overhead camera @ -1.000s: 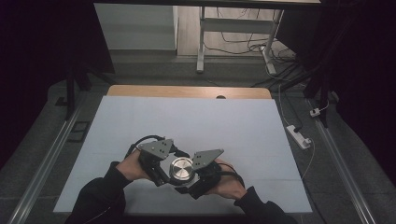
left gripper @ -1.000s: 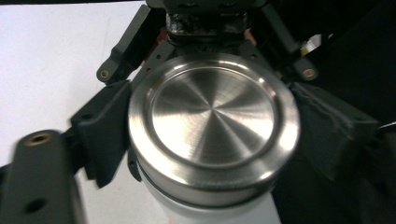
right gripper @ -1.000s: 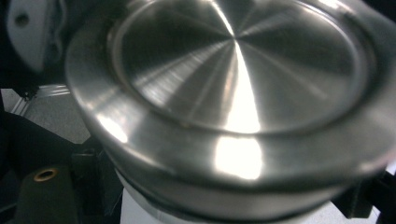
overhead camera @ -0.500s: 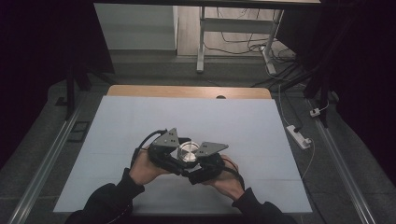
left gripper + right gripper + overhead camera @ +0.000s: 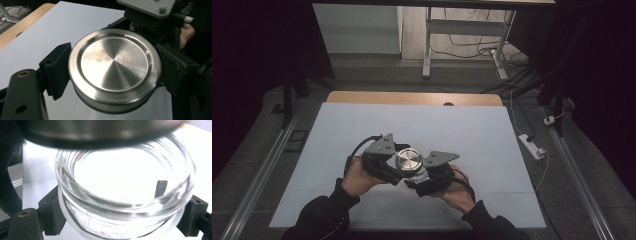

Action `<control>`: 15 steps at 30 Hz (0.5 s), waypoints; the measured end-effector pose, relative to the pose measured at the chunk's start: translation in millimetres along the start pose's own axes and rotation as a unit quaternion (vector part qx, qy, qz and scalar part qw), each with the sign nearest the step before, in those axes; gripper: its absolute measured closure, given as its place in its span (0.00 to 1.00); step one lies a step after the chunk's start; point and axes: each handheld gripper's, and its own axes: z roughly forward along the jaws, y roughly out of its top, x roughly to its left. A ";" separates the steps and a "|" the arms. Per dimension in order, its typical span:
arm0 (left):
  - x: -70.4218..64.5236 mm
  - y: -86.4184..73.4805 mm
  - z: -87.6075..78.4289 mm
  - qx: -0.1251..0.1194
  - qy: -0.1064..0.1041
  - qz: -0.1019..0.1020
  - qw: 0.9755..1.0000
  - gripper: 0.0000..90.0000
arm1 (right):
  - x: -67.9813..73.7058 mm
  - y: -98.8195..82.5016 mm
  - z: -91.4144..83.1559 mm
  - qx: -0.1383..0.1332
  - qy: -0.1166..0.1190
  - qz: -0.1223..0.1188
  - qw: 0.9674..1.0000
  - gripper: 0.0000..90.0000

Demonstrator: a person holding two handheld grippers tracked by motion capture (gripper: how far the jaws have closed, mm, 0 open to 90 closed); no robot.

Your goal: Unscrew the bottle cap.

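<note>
A round brushed-steel lid [image 5: 113,67] sits between the jaws of my left gripper [image 5: 113,75], which is shut on its rim. In the right gripper view, a clear glass jar [image 5: 125,195] is clamped by my right gripper [image 5: 122,220], mouth open toward the camera. The lid [image 5: 100,132] hangs blurred just over the jar's rim, with a thin gap between them. In the high view, both hands meet near the table's front middle: the lid [image 5: 408,161] faces up, with the left gripper [image 5: 397,167] at its left and the right gripper [image 5: 421,178] low at its right. The jar is hidden beneath the lid there.
A white sheet [image 5: 472,130] covers the table, and a wooden strip [image 5: 412,98] shows at the far edge. A white power strip [image 5: 532,145] lies on the floor to the right. Metal rails [image 5: 259,175] run along both sides.
Both hands have moved away from the person, toward the table's middle, carrying lid and jar together. The grey plates on the grippers have tilted up.
</note>
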 end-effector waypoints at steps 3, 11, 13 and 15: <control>-2.2 0.4 -2.8 -0.002 -0.003 0.002 1.000 0.21 | -3.6 -0.2 -2.7 -0.003 -0.005 0.002 1.000 0.17; -11.7 -1.2 -6.4 -0.002 -0.015 0.008 1.000 0.21 | -13.5 -0.8 -9.2 -0.009 -0.022 0.007 1.000 0.17; -14.0 -1.8 -7.7 -0.005 -0.019 0.009 1.000 0.21 | -15.7 -0.9 -10.0 -0.010 -0.024 0.010 1.000 0.17; -16.4 -2.6 -8.7 -0.005 -0.024 0.011 1.000 0.21 | -17.6 -1.1 -10.7 -0.010 -0.027 0.010 1.000 0.17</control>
